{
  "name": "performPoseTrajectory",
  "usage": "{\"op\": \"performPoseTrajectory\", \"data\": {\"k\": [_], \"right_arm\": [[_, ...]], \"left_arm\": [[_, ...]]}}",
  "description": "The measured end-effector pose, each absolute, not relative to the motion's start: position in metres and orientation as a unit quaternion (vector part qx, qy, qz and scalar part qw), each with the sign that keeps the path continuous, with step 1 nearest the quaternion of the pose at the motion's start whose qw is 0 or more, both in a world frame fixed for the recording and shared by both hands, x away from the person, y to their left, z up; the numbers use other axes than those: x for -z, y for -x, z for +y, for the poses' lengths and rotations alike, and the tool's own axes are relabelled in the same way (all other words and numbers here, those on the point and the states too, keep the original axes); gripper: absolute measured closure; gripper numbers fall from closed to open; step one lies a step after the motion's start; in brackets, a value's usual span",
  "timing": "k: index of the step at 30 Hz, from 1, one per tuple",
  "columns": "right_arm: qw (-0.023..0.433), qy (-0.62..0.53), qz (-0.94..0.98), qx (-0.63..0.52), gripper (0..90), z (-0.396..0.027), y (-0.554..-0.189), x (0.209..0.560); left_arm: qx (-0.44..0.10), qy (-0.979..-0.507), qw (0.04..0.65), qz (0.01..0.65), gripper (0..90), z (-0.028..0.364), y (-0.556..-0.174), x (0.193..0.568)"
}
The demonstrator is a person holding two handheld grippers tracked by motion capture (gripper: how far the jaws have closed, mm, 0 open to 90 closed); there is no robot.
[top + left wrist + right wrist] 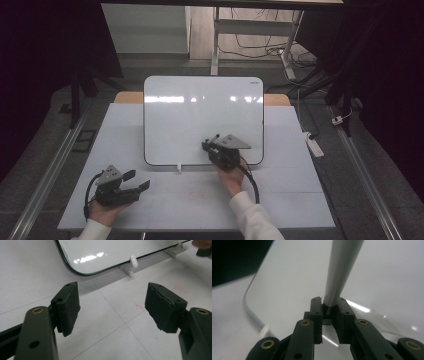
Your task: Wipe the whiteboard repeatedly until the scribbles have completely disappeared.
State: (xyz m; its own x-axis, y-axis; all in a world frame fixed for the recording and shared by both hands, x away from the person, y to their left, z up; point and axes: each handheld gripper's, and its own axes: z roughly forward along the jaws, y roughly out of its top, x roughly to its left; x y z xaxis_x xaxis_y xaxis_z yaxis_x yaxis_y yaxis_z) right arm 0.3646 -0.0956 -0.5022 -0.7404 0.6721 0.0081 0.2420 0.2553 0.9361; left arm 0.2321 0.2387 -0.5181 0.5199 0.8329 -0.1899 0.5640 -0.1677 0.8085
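A white whiteboard (pixel 200 115) stands propped upright at the middle of the table, and its lower left corner (pixel 112 250) appears in the left gripper view. At the board's lower right, my right gripper (pixel 209 145) is shut on a grey marker (pixel 340 267). The marker rises from between the jaws (pixel 328 303) toward the board's surface (pixel 387 277); its tip is out of sight. At the table's front left, my left gripper (pixel 137 180) rests in the person's hand, open. Nothing lies between its jaws (pixel 115 307), only bare table.
The board sits on small white feet (pixel 133 261). The white table (pixel 280 190) carries faint red marks (pixel 178 287). Behind it are desk legs and cables; a power strip (pixel 314 144) lies on the floor at the right. Metal rails run along both sides.
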Motion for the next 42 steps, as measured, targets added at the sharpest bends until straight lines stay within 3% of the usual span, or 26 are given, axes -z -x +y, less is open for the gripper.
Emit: {"op": "performPoseTrajectory", "data": {"k": [4,6,10,15,19,24,27,32,37,42], "right_arm": [[0.228,-0.341,0.729,-0.548,77.6,-0.117,-0.378,0.491],[0.220,-0.365,0.710,-0.561,77.6,-0.125,-0.384,0.487],[0.228,-0.295,0.766,-0.524,77.6,-0.103,-0.371,0.494],[0.220,-0.353,0.718,-0.558,77.6,-0.124,-0.385,0.487],[0.223,-0.299,0.760,-0.532,77.6,-0.108,-0.374,0.493],[0.217,-0.350,0.718,-0.561,77.6,-0.120,-0.386,0.486],[0.211,-0.296,0.763,-0.534,77.6,-0.106,-0.378,0.491],[0.225,-0.373,0.705,-0.560,77.6,-0.143,-0.389,0.482],[0.227,-0.297,0.762,-0.528,77.6,-0.120,-0.373,0.494],[0.228,-0.362,0.712,-0.556,77.6,-0.143,-0.382,0.488]], "left_arm": [[-0.152,-0.748,0.446,0.466,29.0,0.240,-0.231,0.518],[-0.152,-0.748,0.446,0.467,29.1,0.239,-0.232,0.518],[-0.150,-0.750,0.445,0.466,29.1,0.238,-0.233,0.518],[-0.151,-0.749,0.446,0.466,29.1,0.239,-0.231,0.518],[-0.150,-0.750,0.445,0.466,29.1,0.238,-0.233,0.519],[-0.152,-0.749,0.445,0.466,29.1,0.239,-0.232,0.518],[-0.150,-0.750,0.445,0.466,29.1,0.239,-0.233,0.519],[-0.153,-0.748,0.446,0.466,29.2,0.241,-0.231,0.518],[-0.151,-0.752,0.444,0.464,29.1,0.238,-0.233,0.518],[-0.152,-0.750,0.444,0.465,29.2,0.238,-0.232,0.518]]}}
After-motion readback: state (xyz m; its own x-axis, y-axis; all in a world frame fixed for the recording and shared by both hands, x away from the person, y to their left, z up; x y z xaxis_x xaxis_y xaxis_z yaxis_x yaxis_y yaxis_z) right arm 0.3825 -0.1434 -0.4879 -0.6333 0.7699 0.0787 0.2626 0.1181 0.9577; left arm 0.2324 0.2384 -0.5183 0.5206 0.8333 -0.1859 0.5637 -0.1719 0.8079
